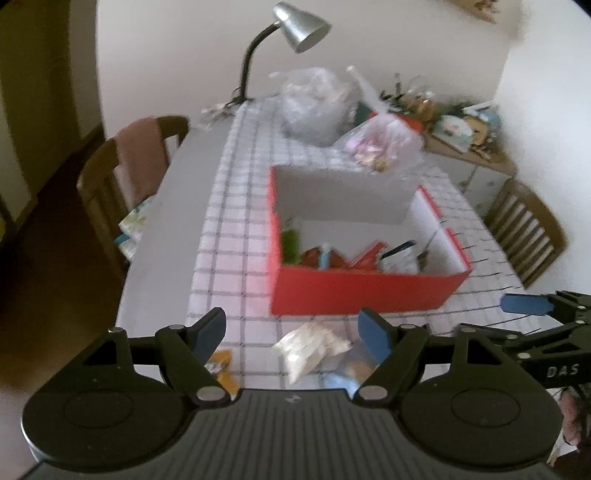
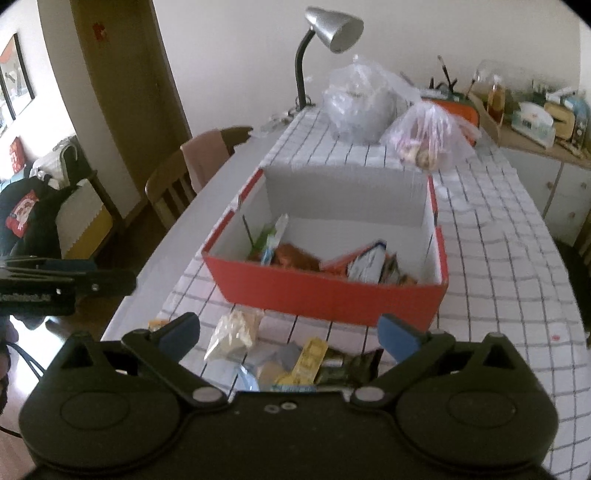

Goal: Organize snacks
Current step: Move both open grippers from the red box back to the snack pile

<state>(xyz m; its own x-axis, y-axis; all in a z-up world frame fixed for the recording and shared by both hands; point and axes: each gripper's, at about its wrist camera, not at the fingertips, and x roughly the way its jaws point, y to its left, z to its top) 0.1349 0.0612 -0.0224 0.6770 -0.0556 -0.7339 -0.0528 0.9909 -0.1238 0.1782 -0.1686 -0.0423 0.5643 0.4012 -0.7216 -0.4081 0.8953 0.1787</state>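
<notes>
A red box with white inner walls (image 1: 362, 291) (image 2: 325, 295) stands on the checked tablecloth and holds several snack packets. In front of it lie loose snacks: a whitish clear bag (image 1: 310, 347) (image 2: 232, 334), an orange packet (image 1: 223, 365), a yellow packet (image 2: 308, 360), a dark packet (image 2: 351, 367) and a blue-white packet (image 1: 343, 376). My left gripper (image 1: 293, 332) is open and empty above the loose snacks. My right gripper (image 2: 291, 334) is open and empty above them too. The right gripper also shows at the right edge of the left wrist view (image 1: 532, 306).
Two clear plastic bags (image 2: 362, 107) (image 2: 428, 136) stand behind the box, with a silver desk lamp (image 2: 332, 26) at the table's far end. Wooden chairs stand at the left (image 1: 122, 173) and right (image 1: 524, 229). A cluttered sideboard (image 2: 535, 125) runs along the right wall.
</notes>
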